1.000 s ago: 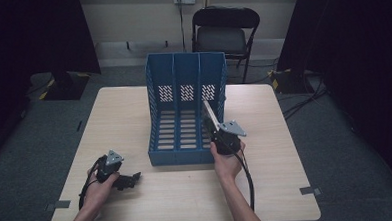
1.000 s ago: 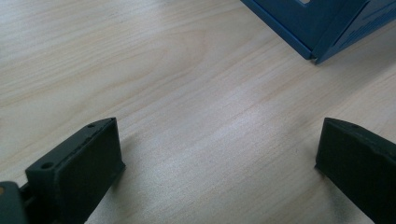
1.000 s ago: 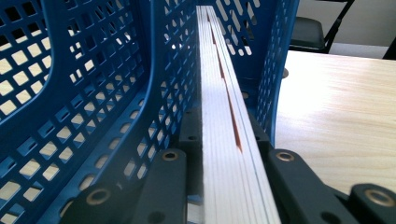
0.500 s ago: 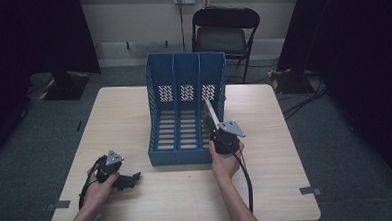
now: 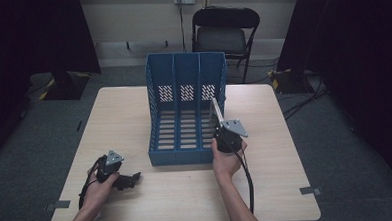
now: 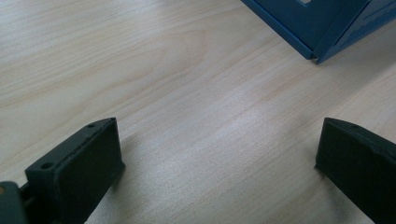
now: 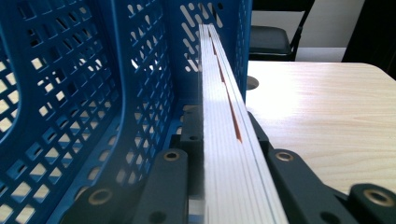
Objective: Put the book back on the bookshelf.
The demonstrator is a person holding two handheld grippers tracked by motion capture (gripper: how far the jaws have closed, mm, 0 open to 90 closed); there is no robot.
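A blue three-slot file organizer [image 5: 186, 116] stands upright at the middle of the wooden table [image 5: 119, 124]. My right gripper [image 5: 218, 125] is shut on a thin white booklet [image 5: 215, 108], held edge-up. The booklet points into the organizer's right slot, beside the right wall. In the right gripper view the booklet [image 7: 219, 93] runs between the two jaws of that gripper [image 7: 219, 135], next to a perforated blue wall [image 7: 93, 93]. My left gripper [image 5: 131, 179] rests on the table at the front left. It stands open [image 6: 219, 158] over bare wood, and the organizer's corner [image 6: 317, 28] lies farther off.
A black folding chair [image 5: 225, 34] stands behind the table. Cables lie on the floor at the right [image 5: 303, 86]. A round hole [image 7: 252, 83] is in the tabletop right of the organizer. Bare tabletop lies on both sides of the organizer.
The right gripper has edged the booklet slightly forward along the organizer's right slot. The left gripper has stayed where it was.
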